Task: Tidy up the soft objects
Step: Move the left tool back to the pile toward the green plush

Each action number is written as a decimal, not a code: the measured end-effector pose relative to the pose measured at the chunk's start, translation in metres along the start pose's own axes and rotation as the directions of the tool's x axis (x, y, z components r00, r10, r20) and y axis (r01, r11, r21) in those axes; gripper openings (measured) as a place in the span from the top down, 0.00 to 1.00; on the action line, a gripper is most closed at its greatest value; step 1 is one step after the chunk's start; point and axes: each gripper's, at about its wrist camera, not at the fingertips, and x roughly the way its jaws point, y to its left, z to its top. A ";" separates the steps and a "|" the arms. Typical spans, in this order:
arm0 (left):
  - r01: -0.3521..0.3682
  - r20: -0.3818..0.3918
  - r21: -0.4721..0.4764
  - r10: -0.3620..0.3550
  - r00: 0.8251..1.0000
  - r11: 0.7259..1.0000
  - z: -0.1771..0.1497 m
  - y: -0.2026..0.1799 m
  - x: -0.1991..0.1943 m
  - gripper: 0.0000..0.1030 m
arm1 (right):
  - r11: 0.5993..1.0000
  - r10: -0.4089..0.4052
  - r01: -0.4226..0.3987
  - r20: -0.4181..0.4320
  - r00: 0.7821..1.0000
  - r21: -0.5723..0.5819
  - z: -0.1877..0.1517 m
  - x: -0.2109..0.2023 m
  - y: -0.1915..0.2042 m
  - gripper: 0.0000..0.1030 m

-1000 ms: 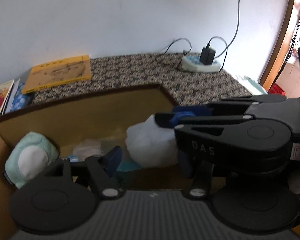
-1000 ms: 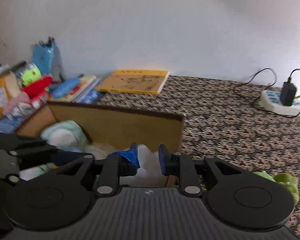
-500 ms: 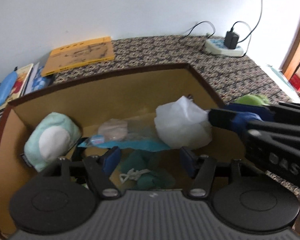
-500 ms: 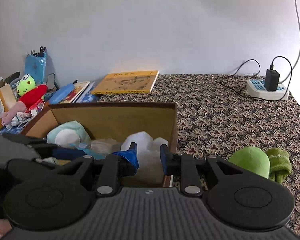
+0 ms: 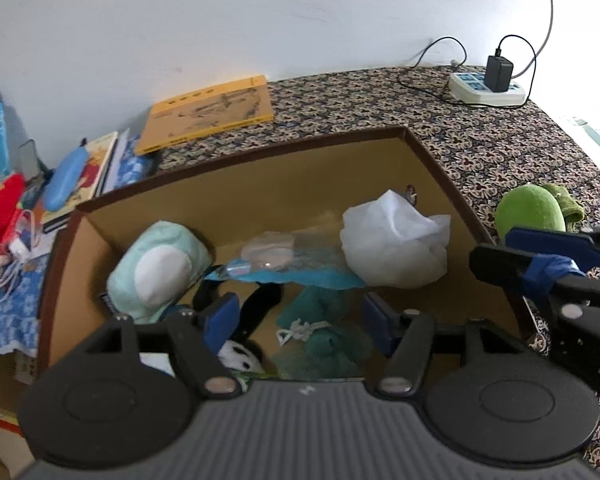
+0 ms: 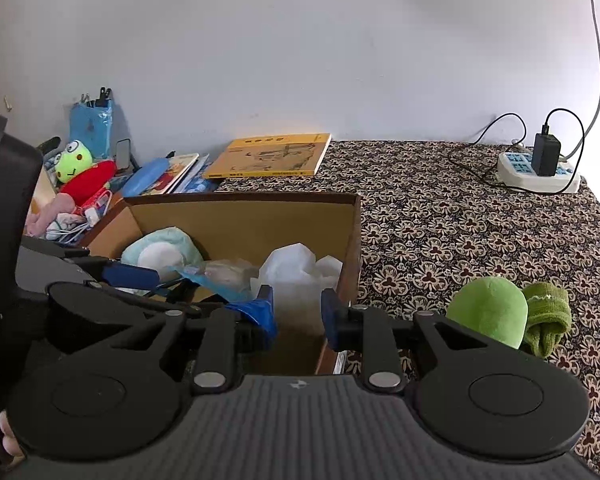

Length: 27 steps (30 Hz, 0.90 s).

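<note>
A cardboard box [image 5: 260, 176] [image 6: 244, 216] holds several soft things: a mint plush [image 5: 156, 268] [image 6: 160, 250], a white bundle [image 5: 396, 244] [image 6: 296, 268], a teal plush [image 5: 324, 340] and a clear packet [image 5: 272, 252]. My left gripper [image 5: 300, 322] is open and empty over the box's near side. My right gripper [image 6: 298, 314] is open and empty above the box's right front corner; it also shows in the left wrist view [image 5: 540, 256]. A green plush [image 6: 488, 312] [image 5: 528, 212] with a green sock [image 6: 548, 316] lies on the patterned cloth right of the box.
A yellow book [image 6: 272, 156] lies behind the box. Books, a frog plush [image 6: 80, 164] and clutter sit at the left. A power strip with charger [image 6: 540, 168] and cables is at the back right. Patterned tablecloth [image 6: 460, 224] covers the table.
Both grippers have drawn back and up from the box. The white bundle now lies loose in the box, and more of the box's inside and the green plush show.
</note>
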 end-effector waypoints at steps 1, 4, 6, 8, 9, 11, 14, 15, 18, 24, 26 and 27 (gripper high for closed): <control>-0.009 -0.001 -0.002 0.009 1.000 1.000 0.000 -0.001 -0.002 0.38 | 1.000 0.006 -0.006 -0.002 1.000 0.003 0.000 -0.002 -0.001 0.92; -0.035 0.006 -0.007 0.035 0.999 0.999 0.001 -0.007 -0.012 0.38 | 1.000 0.018 -0.018 0.004 1.000 0.013 0.000 -0.008 -0.005 0.92; -0.052 0.005 -0.005 0.052 0.999 0.999 0.002 -0.011 -0.016 0.38 | 1.000 0.024 -0.024 0.005 1.000 0.020 -0.001 -0.011 -0.009 0.92; -0.067 0.008 0.001 0.067 0.998 0.998 0.003 -0.016 -0.021 0.38 | 0.999 0.031 -0.031 0.004 1.000 0.026 -0.002 -0.015 -0.014 0.91; -0.071 0.010 0.002 0.071 0.997 0.997 0.003 -0.019 -0.023 0.38 | 0.999 0.036 -0.036 0.003 0.999 0.029 -0.002 -0.017 -0.017 0.91; -0.079 0.012 0.000 0.079 0.997 0.997 0.005 -0.025 -0.027 0.37 | 0.999 0.040 -0.040 0.001 0.999 0.035 -0.004 -0.021 -0.022 0.91; -0.087 0.014 -0.004 0.087 0.996 0.996 0.007 -0.035 -0.033 0.37 | 0.998 0.050 -0.049 -0.005 0.999 0.046 -0.006 -0.026 -0.032 0.91; -0.090 0.014 -0.006 0.090 0.996 0.996 0.008 -0.038 -0.034 0.37 | 0.998 0.050 -0.050 -0.007 0.999 0.048 -0.007 -0.028 -0.035 0.91; -0.090 0.016 -0.010 0.090 0.996 0.996 0.011 -0.049 -0.038 0.37 | 0.997 0.050 -0.049 -0.013 0.999 0.059 -0.011 -0.034 -0.046 0.91; -0.090 0.020 -0.017 0.091 0.996 0.996 0.015 -0.074 -0.042 0.37 | 0.995 0.052 -0.049 -0.034 0.998 0.082 -0.017 -0.042 -0.071 0.91; -0.091 0.022 -0.018 0.091 0.996 0.996 0.017 -0.082 -0.042 0.37 | 0.995 0.050 -0.047 -0.039 0.998 0.084 -0.020 -0.045 -0.079 0.91; -0.092 0.024 -0.018 0.092 0.995 0.996 0.018 -0.087 -0.042 0.37 | 0.995 0.051 -0.047 -0.041 0.998 0.085 -0.022 -0.047 -0.084 0.91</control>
